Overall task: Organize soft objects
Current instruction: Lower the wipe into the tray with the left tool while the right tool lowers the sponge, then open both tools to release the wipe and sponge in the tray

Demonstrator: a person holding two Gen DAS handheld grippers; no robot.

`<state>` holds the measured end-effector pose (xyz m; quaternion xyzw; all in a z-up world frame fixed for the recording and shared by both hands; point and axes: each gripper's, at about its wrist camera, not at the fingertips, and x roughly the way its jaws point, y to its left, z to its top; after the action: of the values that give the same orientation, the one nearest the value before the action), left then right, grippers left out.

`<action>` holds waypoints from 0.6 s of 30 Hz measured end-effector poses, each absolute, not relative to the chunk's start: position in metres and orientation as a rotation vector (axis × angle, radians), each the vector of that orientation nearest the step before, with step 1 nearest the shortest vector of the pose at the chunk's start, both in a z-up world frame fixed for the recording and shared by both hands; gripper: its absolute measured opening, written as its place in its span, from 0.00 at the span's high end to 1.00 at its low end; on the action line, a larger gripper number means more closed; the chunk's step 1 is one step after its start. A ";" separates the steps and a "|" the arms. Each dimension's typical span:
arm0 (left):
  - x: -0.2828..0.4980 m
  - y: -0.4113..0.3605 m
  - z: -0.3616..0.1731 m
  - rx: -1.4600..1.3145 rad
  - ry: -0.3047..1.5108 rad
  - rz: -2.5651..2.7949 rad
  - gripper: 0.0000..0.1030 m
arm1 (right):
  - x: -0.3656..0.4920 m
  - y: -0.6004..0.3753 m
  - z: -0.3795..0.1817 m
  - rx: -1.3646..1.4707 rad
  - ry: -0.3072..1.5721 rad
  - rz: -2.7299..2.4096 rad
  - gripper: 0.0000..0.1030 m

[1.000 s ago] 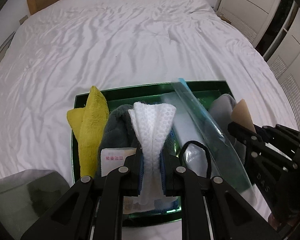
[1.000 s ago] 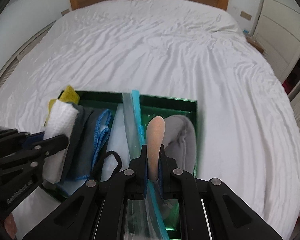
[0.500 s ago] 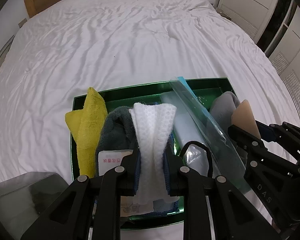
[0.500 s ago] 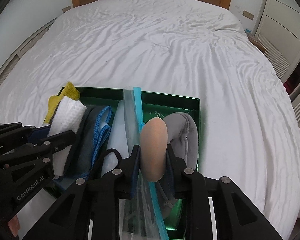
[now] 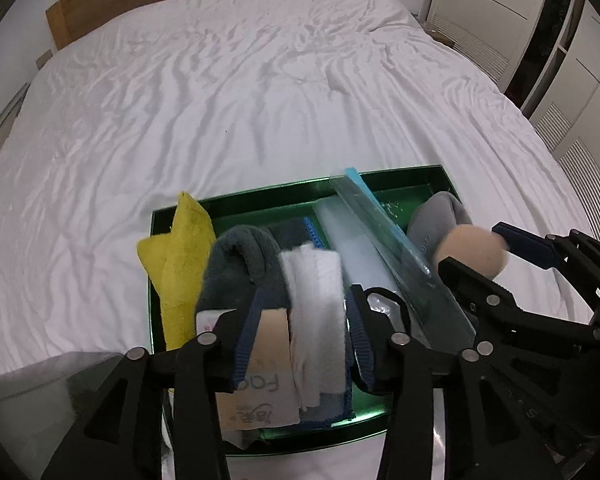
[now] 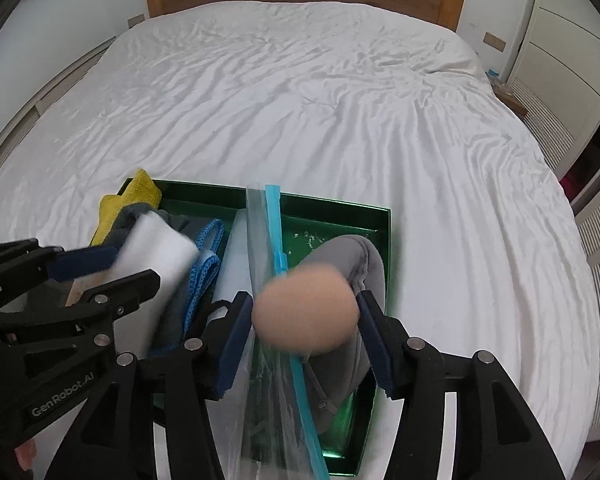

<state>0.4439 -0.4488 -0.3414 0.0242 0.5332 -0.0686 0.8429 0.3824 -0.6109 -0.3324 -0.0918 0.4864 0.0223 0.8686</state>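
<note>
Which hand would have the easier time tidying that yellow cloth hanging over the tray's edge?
Probably left. The yellow cloth lies at the green tray's left end, just beside the open left gripper. The right gripper is at the far end, with the clear zip bag between.

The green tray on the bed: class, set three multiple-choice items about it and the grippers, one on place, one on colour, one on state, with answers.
1. Where does the yellow cloth lie in the green tray?
A. at its left end
B. at its right end
C. outside it, on the sheet

2. What colour is the zip strip of the clear plastic bag?
A. red
B. blue
C. black

3. How do the right gripper's jaws stand?
A. spread wide
B. clamped flat together
C. out of view

Answers: 1 A, the cloth drapes over the left rim; 2 B, a light blue strip runs along the bag; 3 A, a gap shows on each side of the tan sponge between them.
</note>
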 end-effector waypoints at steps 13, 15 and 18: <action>0.434 -0.444 -0.318 0.035 1.076 -0.114 0.52 | 0.370 -0.607 -0.313 -0.185 0.973 0.015 0.43; 0.426 -0.441 -0.312 0.028 1.060 -0.107 0.48 | 0.362 -0.605 -0.307 -0.181 0.956 0.001 0.41; 0.415 -0.437 -0.306 -0.004 1.053 -0.113 0.39 | 0.346 -0.606 -0.298 -0.160 0.934 -0.033 0.32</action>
<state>0.4148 -0.4366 -0.3060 -0.0018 0.5021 -0.0538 0.8631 0.3459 -0.6056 -0.2984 -0.0771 0.4495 -0.0160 0.8898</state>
